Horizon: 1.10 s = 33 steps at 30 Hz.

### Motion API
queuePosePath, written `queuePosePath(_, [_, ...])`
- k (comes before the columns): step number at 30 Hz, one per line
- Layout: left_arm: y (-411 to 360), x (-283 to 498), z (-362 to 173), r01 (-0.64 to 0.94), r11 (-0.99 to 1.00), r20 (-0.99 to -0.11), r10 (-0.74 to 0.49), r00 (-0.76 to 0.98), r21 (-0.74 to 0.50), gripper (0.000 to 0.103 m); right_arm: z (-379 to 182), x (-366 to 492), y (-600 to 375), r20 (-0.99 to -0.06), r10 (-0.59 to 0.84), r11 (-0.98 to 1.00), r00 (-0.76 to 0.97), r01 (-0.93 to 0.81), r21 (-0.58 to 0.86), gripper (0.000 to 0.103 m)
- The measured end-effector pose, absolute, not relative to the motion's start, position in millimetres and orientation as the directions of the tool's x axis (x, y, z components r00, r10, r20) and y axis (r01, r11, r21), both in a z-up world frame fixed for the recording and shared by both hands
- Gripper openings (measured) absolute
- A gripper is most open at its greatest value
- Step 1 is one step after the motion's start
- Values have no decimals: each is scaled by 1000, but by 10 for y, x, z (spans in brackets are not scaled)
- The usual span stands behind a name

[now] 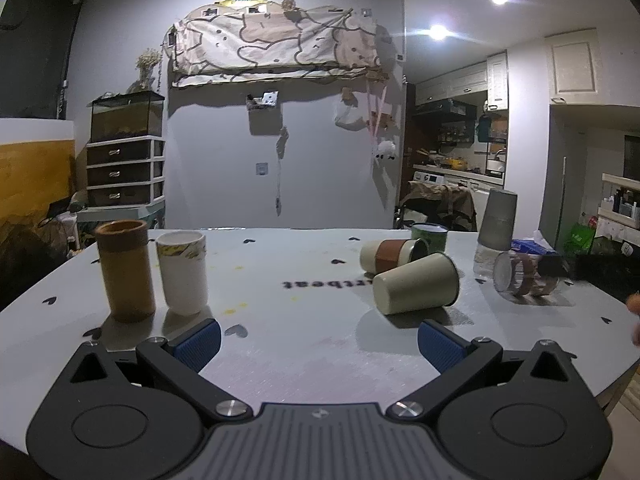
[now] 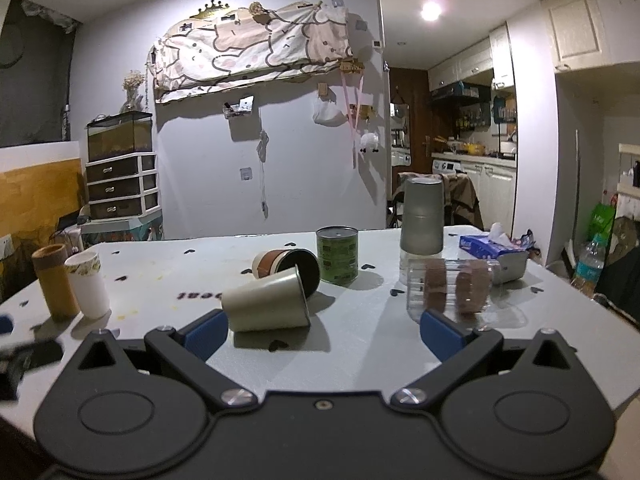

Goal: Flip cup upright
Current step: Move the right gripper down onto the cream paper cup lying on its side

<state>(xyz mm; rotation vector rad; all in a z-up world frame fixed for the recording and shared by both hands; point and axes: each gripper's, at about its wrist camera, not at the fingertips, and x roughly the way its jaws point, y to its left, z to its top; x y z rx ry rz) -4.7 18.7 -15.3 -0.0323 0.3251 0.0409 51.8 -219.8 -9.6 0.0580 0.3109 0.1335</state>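
Observation:
A cream cup point(image 1: 416, 284) point(image 2: 266, 304) lies on its side on the white table point(image 1: 304, 340), mouth to the right. Behind it a cream cup with a brown band point(image 1: 394, 255) point(image 2: 286, 266) also lies on its side. A clear glass cup with brown bands point(image 1: 524, 272) point(image 2: 452, 290) lies on its side to the right. My left gripper point(image 1: 319, 340) is open and empty, near the table's front. My right gripper point(image 2: 323, 330) is open and empty, the cream cup just beyond its left finger point(image 2: 206, 332).
A brown tube cup point(image 1: 126, 270) point(image 2: 54, 280) and a white cup point(image 1: 184, 270) point(image 2: 88, 284) stand upright at the left. A green tin point(image 2: 337, 255) point(image 1: 430, 236), a grey upside-down cup on a clear one point(image 2: 423, 218) point(image 1: 498, 220) and a tissue box point(image 2: 494, 254) stand at the back right.

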Motion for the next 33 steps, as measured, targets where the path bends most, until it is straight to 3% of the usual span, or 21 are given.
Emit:
queuePosePath(6, [310, -90, -213, -67, 997, -314, 55, 948, -27, 103, -42, 1088, -2055, -383, 146, 981, 912, -82, 177, 103])
queuePosePath(19, [657, -157, -369, -114, 992, -323, 90, 942, -55, 103, -197, 2378, -1674, -607, 183, 859, 773, 175, 481, 103])
queuePosePath(27, [807, -167, -432, -149, 987, -345, 118, 931, -64, 103, -522, 2817, -1464, -754, 117, 734, 646, 455, 504, 101])
queuePosePath(33, [879, -193, -443, -166, 984, -348, 133, 928, -68, 103, -585, 2898, -1325, -767, 82, 721, 637, 493, 487, 96])
